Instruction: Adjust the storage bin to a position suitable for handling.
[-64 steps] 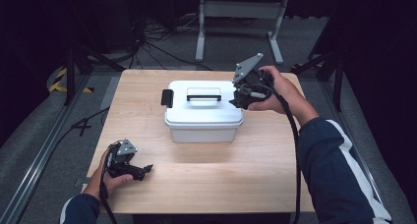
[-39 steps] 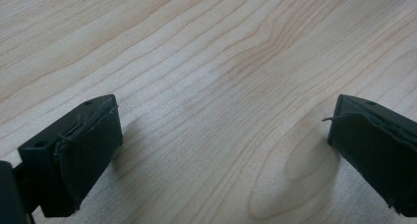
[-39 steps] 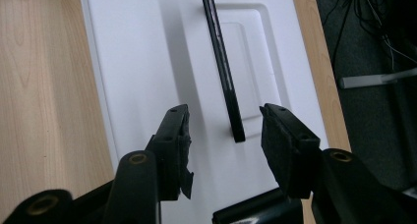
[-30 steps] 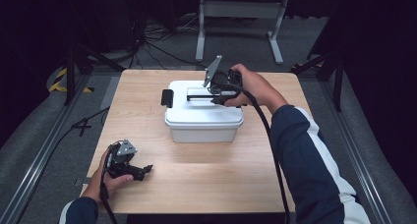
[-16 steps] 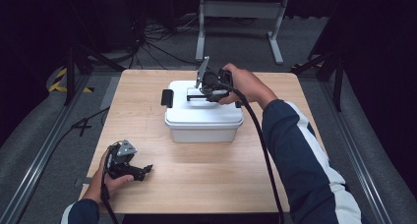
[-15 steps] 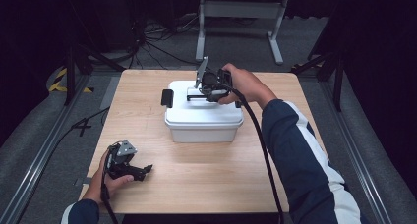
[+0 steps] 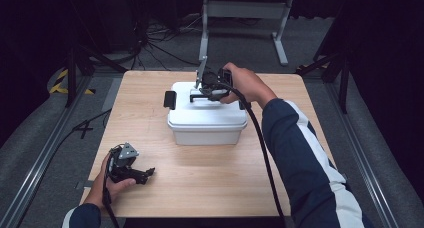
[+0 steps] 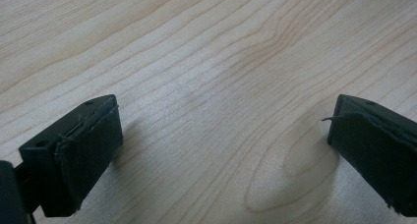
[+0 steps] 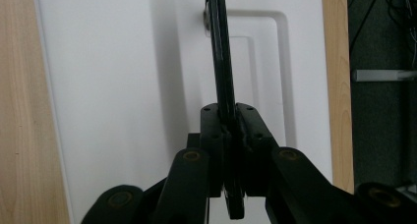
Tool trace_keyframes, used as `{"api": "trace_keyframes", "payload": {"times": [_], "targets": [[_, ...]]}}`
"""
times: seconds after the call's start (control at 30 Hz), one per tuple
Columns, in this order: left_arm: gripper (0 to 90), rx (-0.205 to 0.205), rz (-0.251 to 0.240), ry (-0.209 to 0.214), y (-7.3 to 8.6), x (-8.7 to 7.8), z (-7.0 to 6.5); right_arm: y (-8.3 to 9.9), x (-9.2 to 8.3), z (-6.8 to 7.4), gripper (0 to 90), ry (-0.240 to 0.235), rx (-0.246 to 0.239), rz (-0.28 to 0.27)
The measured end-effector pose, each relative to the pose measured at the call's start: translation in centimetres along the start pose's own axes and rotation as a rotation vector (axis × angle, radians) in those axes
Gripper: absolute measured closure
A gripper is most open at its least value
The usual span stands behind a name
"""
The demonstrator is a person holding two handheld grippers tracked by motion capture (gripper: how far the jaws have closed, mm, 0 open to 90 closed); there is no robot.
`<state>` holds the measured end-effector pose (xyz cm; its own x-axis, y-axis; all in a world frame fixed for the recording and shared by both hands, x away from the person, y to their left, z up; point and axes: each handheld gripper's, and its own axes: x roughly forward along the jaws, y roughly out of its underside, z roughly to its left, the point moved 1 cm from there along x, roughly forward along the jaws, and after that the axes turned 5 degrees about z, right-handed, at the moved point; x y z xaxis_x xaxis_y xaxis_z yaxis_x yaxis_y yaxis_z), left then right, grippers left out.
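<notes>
Wooden tabletop (image 7: 210, 183) carries a white lidded box (image 7: 207, 119) near its far edge; right gripper (image 9: 229, 128) clamps the black handle (image 9: 220, 62), warranting a straight vertical lift, while left gripper (image 8: 221, 145) rests agape.

Pale wood table (image 7: 210, 183) with darker wavy grain, seen close under the black left gripper (image 8: 216, 150) and its matt black pads (image 8: 91, 150). White box (image 7: 207, 125) with a white lid (image 9: 123, 62), a black handle (image 9: 220, 57) pinched in the black right gripper (image 9: 228, 130), and a black latch (image 7: 170, 99) on one end. Dark navy sleeve (image 7: 305, 163) with white stripes, black cable (image 7: 262, 148), grey three-cornered plate (image 7: 128, 151), grey floor (image 7: 45, 138) with a patch of yellow-and-black hazard stripes (image 7: 62, 82), grey metal stand (image 7: 245, 10) against black beyond.
</notes>
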<state>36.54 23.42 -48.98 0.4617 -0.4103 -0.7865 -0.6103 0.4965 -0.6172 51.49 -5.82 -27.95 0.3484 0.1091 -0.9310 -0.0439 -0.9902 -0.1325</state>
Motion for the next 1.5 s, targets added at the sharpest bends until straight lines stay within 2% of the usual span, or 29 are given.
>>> {"api": "trace_keyframes", "payload": {"times": [0.2, 0.37, 0.5, 0.83, 1.5], "targets": [[0.5, -0.001, 0.000, 0.000, 0.0, 0.0, 0.0, -0.1, -0.4, -0.1, 83.6, 0.003, 0.009, -0.015], [0.6, -0.001, 0.000, 0.000, 0.0, 0.0, 0.0, -0.1, -1.0, -0.2, 84.4, 0.023, 0.008, -0.014], [0.6, -0.001, 0.000, 0.000, 0.0, 0.0, 0.0, -0.1, -1.5, -0.2, 84.5, 0.016, 0.005, -0.023], [0.5, -0.001, 0.000, 0.000, 0.0, 0.0, 0.0, 0.5, -2.5, -0.1, 84.6, 0.028, -0.005, -0.009], [0.5, -0.001, 0.000, 0.000, 0.0, 0.0, 0.0, 4.8, -5.5, 0.3, 84.6, 0.047, 0.012, -0.031]]}}
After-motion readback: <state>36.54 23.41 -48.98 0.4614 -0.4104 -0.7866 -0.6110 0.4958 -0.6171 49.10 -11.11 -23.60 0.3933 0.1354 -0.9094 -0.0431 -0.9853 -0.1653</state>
